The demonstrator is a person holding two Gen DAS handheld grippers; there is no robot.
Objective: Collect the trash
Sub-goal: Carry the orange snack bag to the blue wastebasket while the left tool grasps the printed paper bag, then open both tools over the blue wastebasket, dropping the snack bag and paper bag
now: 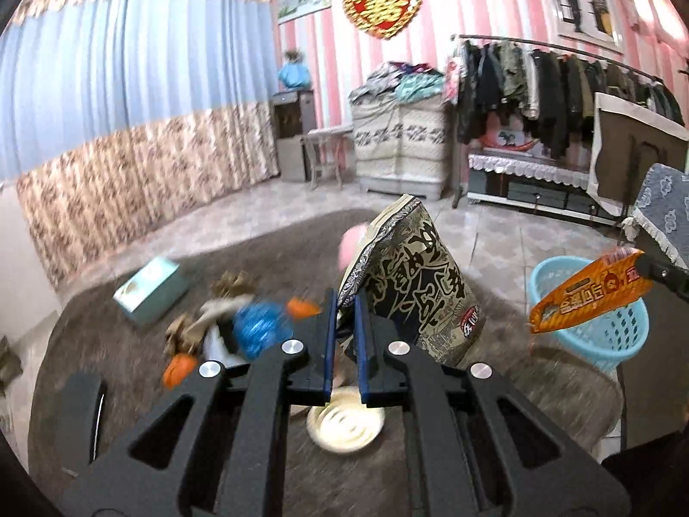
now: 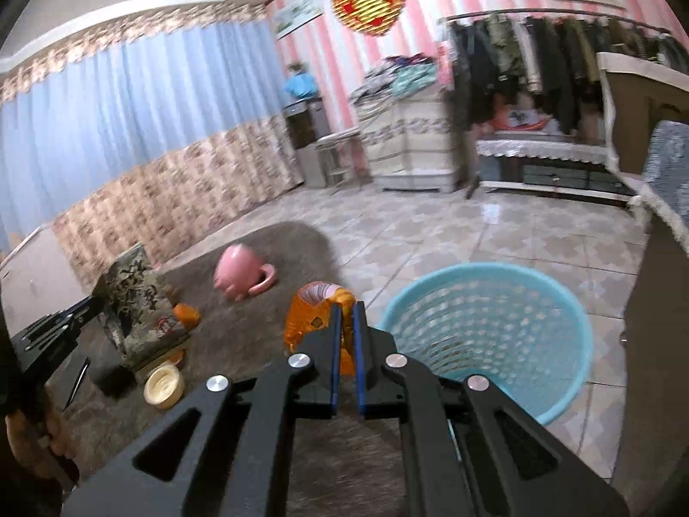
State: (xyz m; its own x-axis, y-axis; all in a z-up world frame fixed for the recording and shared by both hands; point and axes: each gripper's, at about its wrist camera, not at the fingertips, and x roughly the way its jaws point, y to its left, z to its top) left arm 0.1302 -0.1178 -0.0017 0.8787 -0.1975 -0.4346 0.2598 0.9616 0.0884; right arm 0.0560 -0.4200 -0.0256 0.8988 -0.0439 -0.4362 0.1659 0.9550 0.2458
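My left gripper [image 1: 346,301] is shut on a large black-and-cream snack bag [image 1: 413,275], held upright above the brown table [image 1: 129,387]. The bag also shows at the left in the right wrist view [image 2: 138,301]. My right gripper [image 2: 347,314] is shut on an orange snack wrapper [image 2: 310,319], just left of the light blue basket [image 2: 486,331] on the floor. In the left wrist view the wrapper [image 1: 585,297] hangs over the basket [image 1: 603,323].
On the table lie a teal box [image 1: 148,297], a blue wrapper [image 1: 258,327], orange pieces [image 1: 178,368], a cream lid [image 1: 344,424] and a tipped pink mug [image 2: 241,271]. A clothes rack [image 1: 560,82] and cabinets stand at the back.
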